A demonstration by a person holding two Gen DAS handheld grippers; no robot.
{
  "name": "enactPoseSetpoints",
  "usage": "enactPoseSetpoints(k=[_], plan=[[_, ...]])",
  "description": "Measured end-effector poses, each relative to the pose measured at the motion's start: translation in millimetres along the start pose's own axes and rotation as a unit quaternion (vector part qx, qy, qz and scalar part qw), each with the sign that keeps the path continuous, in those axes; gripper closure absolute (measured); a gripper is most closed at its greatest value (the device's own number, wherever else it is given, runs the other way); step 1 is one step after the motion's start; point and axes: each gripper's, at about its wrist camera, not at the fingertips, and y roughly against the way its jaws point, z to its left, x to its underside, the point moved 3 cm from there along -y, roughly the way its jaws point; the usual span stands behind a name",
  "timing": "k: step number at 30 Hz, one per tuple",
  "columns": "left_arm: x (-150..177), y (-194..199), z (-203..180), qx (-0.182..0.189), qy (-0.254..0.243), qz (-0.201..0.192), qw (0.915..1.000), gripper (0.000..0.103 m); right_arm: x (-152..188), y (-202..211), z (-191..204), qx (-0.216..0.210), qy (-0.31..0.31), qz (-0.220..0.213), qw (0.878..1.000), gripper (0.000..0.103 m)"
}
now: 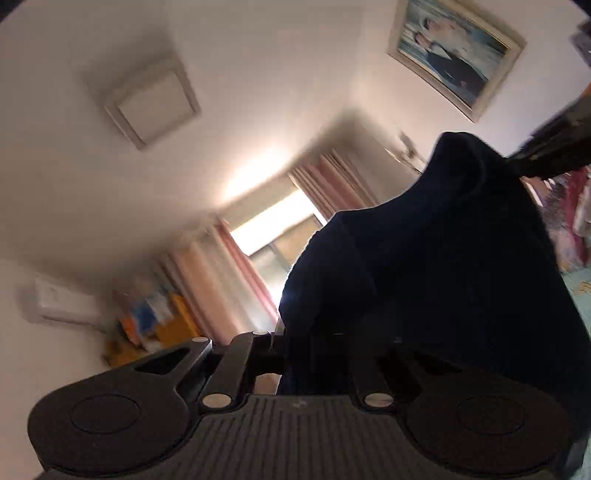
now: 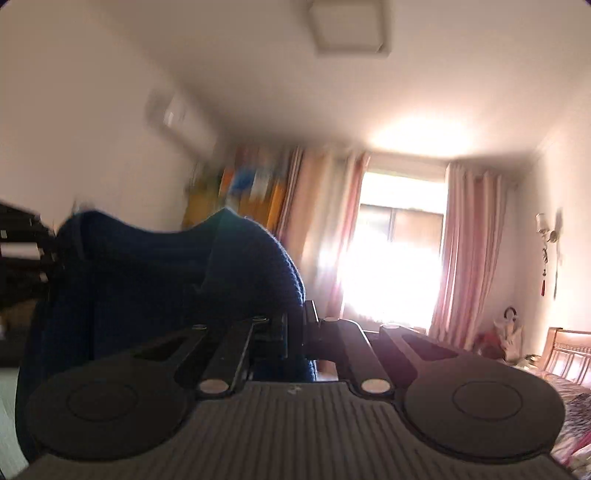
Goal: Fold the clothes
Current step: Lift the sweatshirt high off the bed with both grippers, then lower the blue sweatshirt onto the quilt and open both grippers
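Observation:
A dark navy knitted garment [image 1: 436,266] hangs lifted in the air between my two grippers, both tilted up toward the ceiling. My left gripper [image 1: 284,350] is shut on one edge of it, and the cloth drapes over its right half. My right gripper [image 2: 295,332] is shut on the garment [image 2: 147,280], which bunches up to its left. In the left wrist view the right gripper [image 1: 546,155] shows at the upper right, pinching the garment's top. In the right wrist view the left gripper [image 2: 22,251] shows at the left edge.
A window with pink curtains [image 2: 465,251] lies ahead. A bed with patterned bedding [image 2: 569,398] is at the lower right, a wooden headboard [image 2: 565,350] behind it. A ceiling lamp [image 2: 349,27], a wall air conditioner [image 2: 181,125] and a framed photo [image 1: 454,51] are above.

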Motion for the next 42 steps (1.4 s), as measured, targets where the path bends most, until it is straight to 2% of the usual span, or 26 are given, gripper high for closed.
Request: enactPoseSetpoints(k=[2,5,11,14,17,20,23,24,25,26,28,29,31,33,34,36,38,39,40,42], plan=[[-6,13,3,-0.019,-0.001,-0.001,0.9998,0.092,-2,16,10,0.003,0.0,-0.026,1.0,0.095],[0,25,-2,-0.039,-0.02,0.012,0.999,0.092,6,28,23,-0.011,-0.007,-0.023,1.0,0.095],[14,50,-7,-0.019,-0.019,0.039,0.9989,0.091,17,44,22,-0.027,-0.02,-0.013,0.999,0.095],[30,40,-18,0.001,-0.026,0.053,0.9983,0.089,22,46,28,-0.024,-0.02,-0.009,0.999,0.095],[45,17,-26,0.027,-0.022,0.065,0.9973,0.087,29,38,34,-0.016,-0.007,0.006,1.0,0.095],[53,-26,-38,0.057,-0.017,0.076,0.9954,0.087,34,14,26,-0.003,-0.003,0.028,1.0,0.094],[64,-107,-52,0.082,-0.031,0.102,0.9909,0.081,44,-35,5,0.022,-0.001,0.059,0.998,0.094],[76,-144,-55,0.084,-0.044,0.12,0.9883,0.069,49,-61,-4,0.033,0.002,0.071,0.997,0.094],[88,-188,-64,0.085,-0.063,0.151,0.9828,0.059,57,-96,-16,0.046,0.005,0.089,0.995,0.094],[105,-234,-74,0.091,-0.082,0.193,0.9735,0.058,68,-135,-29,0.059,0.007,0.113,0.992,0.092],[150,-305,-95,0.088,-0.118,0.296,0.9438,0.053,99,-211,-59,0.081,-0.014,0.183,0.98,0.082],[174,-331,-105,0.084,-0.132,0.342,0.9268,0.053,115,-236,-77,0.1,-0.038,0.208,0.972,0.082],[212,-340,-118,0.096,-0.115,0.367,0.9182,0.042,141,-246,-102,0.142,-0.087,0.216,0.962,0.072],[258,-326,-128,0.111,-0.082,0.385,0.9124,0.041,171,-224,-110,0.135,-0.114,0.208,0.962,0.047],[282,-312,-129,0.112,-0.061,0.401,0.9071,0.041,188,-207,-110,0.124,-0.122,0.209,0.962,0.042],[332,-276,-124,0.127,0.021,0.435,0.8912,0.042,229,-163,-100,0.099,-0.145,0.229,0.957,0.04],[365,-224,-119,0.137,0.135,0.462,0.8655,0.042,272,-117,-83,0.079,-0.183,0.263,0.944,0.04],[377,-196,-118,0.139,0.189,0.472,0.8497,0.042,291,-94,-74,0.076,-0.206,0.278,0.935,0.04],[386,-165,-118,0.135,0.232,0.475,0.8382,0.043,307,-74,-67,0.08,-0.231,0.291,0.925,0.04],[395,-106,-125,0.131,0.287,0.465,0.8274,0.043,336,-40,-53,0.093,-0.284,0.317,0.9,0.04]])
